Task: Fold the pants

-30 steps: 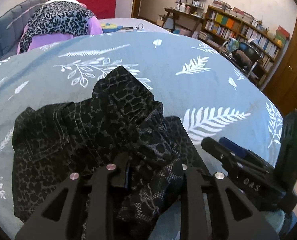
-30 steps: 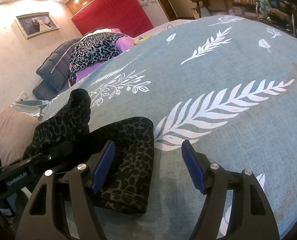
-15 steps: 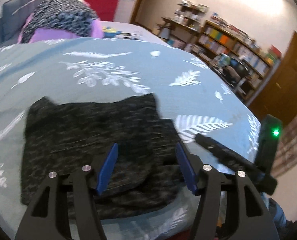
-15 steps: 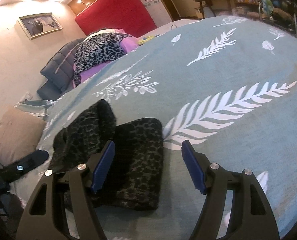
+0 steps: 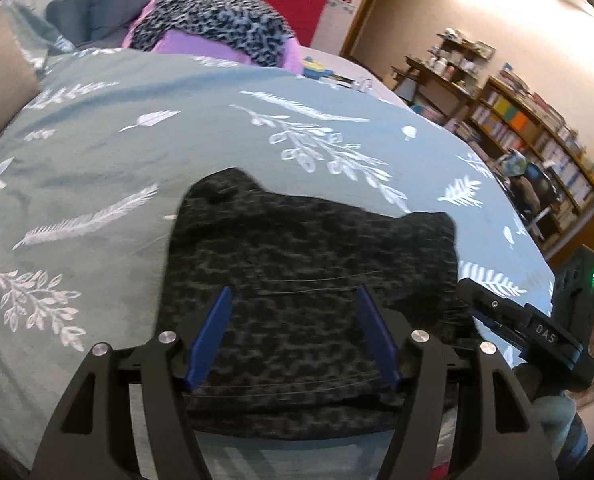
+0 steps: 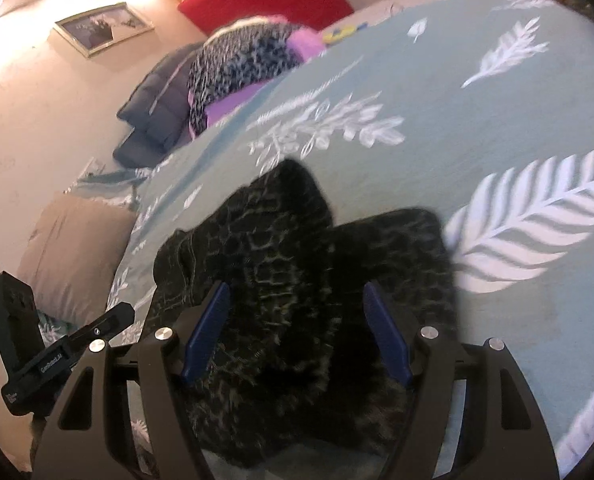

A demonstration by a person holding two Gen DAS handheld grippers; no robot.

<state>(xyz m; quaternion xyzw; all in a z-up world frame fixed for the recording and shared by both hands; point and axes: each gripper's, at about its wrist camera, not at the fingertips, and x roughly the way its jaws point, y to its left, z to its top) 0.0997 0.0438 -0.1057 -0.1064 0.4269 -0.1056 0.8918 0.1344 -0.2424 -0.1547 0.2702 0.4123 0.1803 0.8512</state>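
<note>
Dark leopard-print pants (image 5: pixel 309 264) lie folded in a compact block on the teal leaf-print bedspread (image 5: pixel 137 168). My left gripper (image 5: pixel 293 336) hovers over their near edge, its jaws opening, blue pads apart and not pressing the cloth. In the right wrist view the same pants (image 6: pixel 297 272) lie bunched, one fold humped up at the far side. My right gripper (image 6: pixel 297 332) hangs open above them with nothing pinched. The right gripper's body (image 5: pixel 537 332) shows at the lower right of the left wrist view, and the left gripper's body (image 6: pixel 49 360) at the lower left of the right wrist view.
A pile of leopard and purple clothes (image 5: pixel 217 28) and a dark blue padded jacket (image 6: pixel 157 112) lie at the head of the bed. A beige pillow (image 6: pixel 73 252) sits off the left side. Bookshelves (image 5: pixel 537 132) and a chair stand beyond the right edge.
The left gripper let go of the raised pants fabric and opened; the fold dropped flat onto the pile. The left gripper pulled back and to the left. The right gripper moved left over the pants.
</note>
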